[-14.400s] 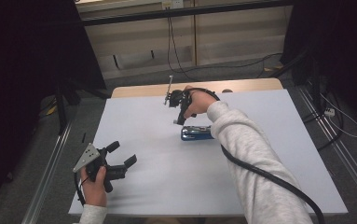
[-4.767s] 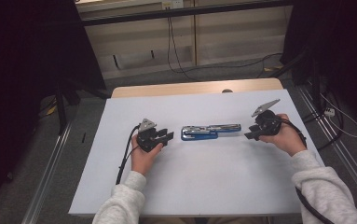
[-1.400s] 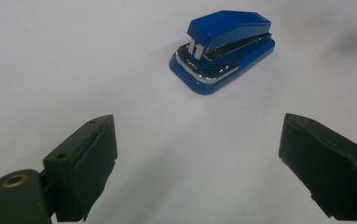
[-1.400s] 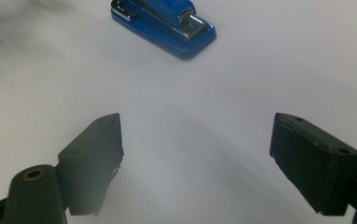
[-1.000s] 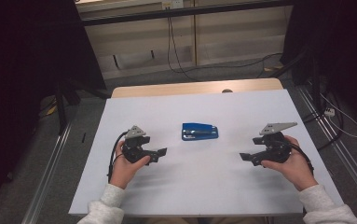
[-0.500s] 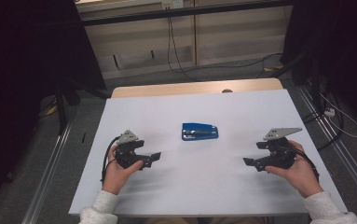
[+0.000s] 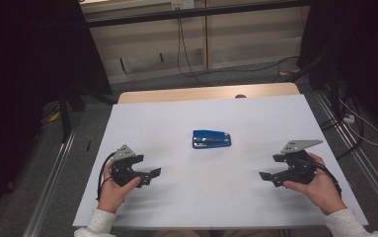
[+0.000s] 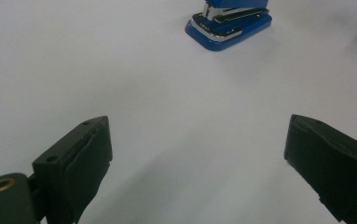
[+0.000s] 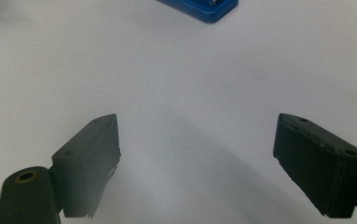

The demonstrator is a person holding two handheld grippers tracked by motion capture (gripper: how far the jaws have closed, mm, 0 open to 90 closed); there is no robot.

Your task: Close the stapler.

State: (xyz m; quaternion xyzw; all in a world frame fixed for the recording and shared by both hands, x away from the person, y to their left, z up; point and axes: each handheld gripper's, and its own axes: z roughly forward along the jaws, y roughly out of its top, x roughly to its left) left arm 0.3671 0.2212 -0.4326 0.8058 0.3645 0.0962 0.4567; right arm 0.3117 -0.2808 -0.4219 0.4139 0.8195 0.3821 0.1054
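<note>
In the high view the desk [image 7: 152,123] fills the middle of the frame, and the stapler [image 7: 211,139] lies on it just above frame centre. My left hand-held gripper [image 7: 147,176] sits at the lower left of the frame and my right hand-held gripper [image 7: 269,177] at the lower right, well apart, the stapler between them and higher up. In my left gripper view the stapler [image 8: 229,23] is at the top, right of centre, beyond my spread jaws. In my right gripper view the stapler [image 9: 204,8] is cut by the top edge, near the middle, with bare desk [image 9: 190,93] between it and my jaws
</note>
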